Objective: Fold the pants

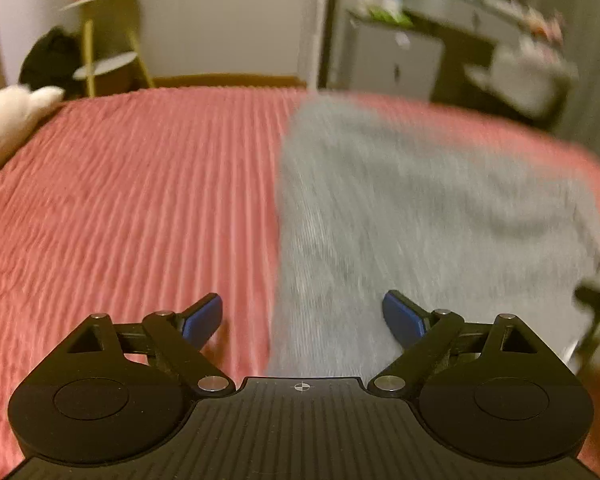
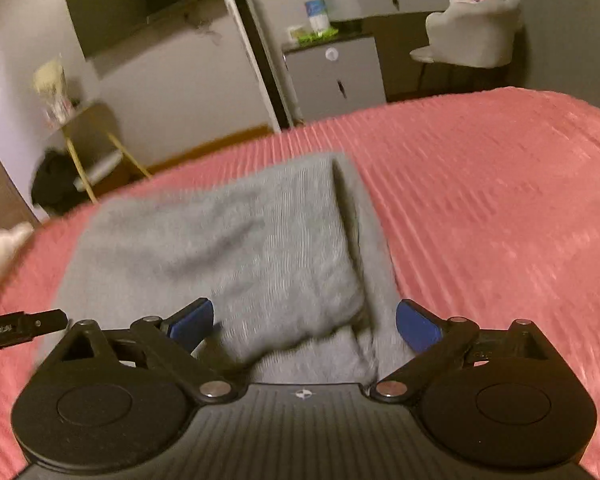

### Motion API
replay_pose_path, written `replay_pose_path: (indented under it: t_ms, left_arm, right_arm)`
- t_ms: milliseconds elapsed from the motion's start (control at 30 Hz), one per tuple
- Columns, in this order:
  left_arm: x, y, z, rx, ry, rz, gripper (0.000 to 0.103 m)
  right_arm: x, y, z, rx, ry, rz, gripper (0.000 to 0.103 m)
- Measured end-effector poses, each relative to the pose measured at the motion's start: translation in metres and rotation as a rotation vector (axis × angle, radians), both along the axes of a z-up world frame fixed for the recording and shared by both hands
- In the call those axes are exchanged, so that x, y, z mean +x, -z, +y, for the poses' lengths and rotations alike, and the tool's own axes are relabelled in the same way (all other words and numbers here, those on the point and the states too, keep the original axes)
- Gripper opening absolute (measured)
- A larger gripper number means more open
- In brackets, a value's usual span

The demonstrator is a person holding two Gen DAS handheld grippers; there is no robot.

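Observation:
Grey knit pants [image 1: 420, 208] lie folded flat on a pink ribbed bedspread [image 1: 132, 200]. In the left wrist view their left edge runs down the middle, and my left gripper [image 1: 302, 316] hangs open above that edge, nothing between its blue pads. In the right wrist view the pants [image 2: 228, 248] show a folded top layer with a lower layer sticking out on the right. My right gripper [image 2: 304, 322] stands open over the near right corner of the fold, its pads apart from the cloth. The other gripper's tip [image 2: 24, 326] shows at the left edge.
A white fluffy thing [image 1: 4, 120] sits at the bed's left edge. Beyond the bed stand a yellow-legged side table [image 1: 108, 40], a grey cabinet [image 2: 336, 76], a desk with clutter and a pale chair [image 2: 472, 36]. Pink bedspread [image 2: 500, 208] stretches to the right of the pants.

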State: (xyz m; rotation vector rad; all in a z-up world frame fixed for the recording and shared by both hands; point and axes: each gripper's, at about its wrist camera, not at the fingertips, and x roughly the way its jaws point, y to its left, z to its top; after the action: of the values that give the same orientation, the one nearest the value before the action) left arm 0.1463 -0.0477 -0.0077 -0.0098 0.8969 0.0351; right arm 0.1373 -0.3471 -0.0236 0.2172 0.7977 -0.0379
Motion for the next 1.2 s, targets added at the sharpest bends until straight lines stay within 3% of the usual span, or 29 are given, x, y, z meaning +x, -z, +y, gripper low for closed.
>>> replay_pose_path:
  t_ms: [33, 167, 300, 367, 433, 533, 600, 633, 700, 767, 800, 867, 933, 1033, 1133, 1200]
  left_arm:
    - [-0.005, 0.005, -0.002, 0.024, 0.012, -0.016, 0.093]
    - [-0.016, 0.0, -0.01, 0.101, 0.066, -0.033, 0.093]
    - [-0.023, -0.005, 0.001, 0.051, 0.081, -0.028, 0.093]
    - [-0.038, -0.013, 0.011, 0.051, 0.059, -0.082, 0.092]
    - [-0.049, -0.027, 0.014, 0.065, 0.009, -0.146, 0.087]
    - [-0.054, -0.045, 0.008, -0.014, 0.0, -0.257, 0.089]
    - [-0.043, -0.052, -0.004, -0.009, 0.023, -0.288, 0.09]
    - [-0.034, -0.051, -0.011, 0.007, 0.046, -0.279, 0.092]
    - [-0.016, -0.036, -0.022, 0.066, 0.078, -0.242, 0.092]
    - [-0.002, -0.007, -0.026, 0.151, 0.103, -0.135, 0.089]
    - [0.0, 0.01, -0.022, 0.164, 0.118, -0.086, 0.09]
    - [-0.011, 0.015, 0.001, 0.059, 0.108, -0.136, 0.093]
    - [-0.017, 0.006, 0.018, -0.009, 0.08, -0.16, 0.092]
    - [-0.009, -0.016, 0.02, 0.042, 0.035, -0.244, 0.086]
    - [0.03, -0.027, 0.012, 0.024, 0.071, -0.272, 0.086]
    - [0.053, -0.025, -0.003, 0.087, 0.126, -0.294, 0.086]
  right_arm:
    - [-0.003, 0.006, 0.002, -0.042, -0.007, 0.004, 0.099]
    - [-0.024, 0.016, -0.003, -0.05, -0.021, -0.024, 0.099]
    - [-0.037, 0.01, -0.006, -0.061, -0.006, -0.033, 0.099]
    - [-0.042, -0.001, -0.004, -0.063, 0.017, -0.046, 0.099]
    - [-0.052, -0.017, -0.001, -0.066, 0.037, -0.114, 0.097]
    - [-0.061, -0.036, 0.012, -0.05, -0.015, -0.271, 0.087]
    - [-0.053, -0.04, 0.03, -0.085, -0.074, -0.313, 0.058]
    - [-0.044, -0.039, 0.037, -0.102, -0.099, -0.304, 0.05]
    - [-0.025, -0.031, 0.051, -0.147, -0.131, -0.279, 0.023]
    - [-0.014, -0.018, 0.057, -0.229, -0.159, -0.267, 0.02]
    - [-0.009, -0.008, 0.054, -0.258, -0.166, -0.233, 0.013]
    - [-0.008, 0.005, 0.044, -0.281, -0.198, -0.232, 0.0]
    - [-0.018, 0.009, 0.034, -0.275, -0.245, -0.263, 0.0]
    - [-0.012, -0.007, 0.032, -0.258, -0.237, -0.274, 0.0]
    - [0.009, -0.02, 0.046, -0.246, -0.248, -0.33, 0.0]
    - [0.033, -0.019, 0.059, -0.276, -0.291, -0.315, 0.0]
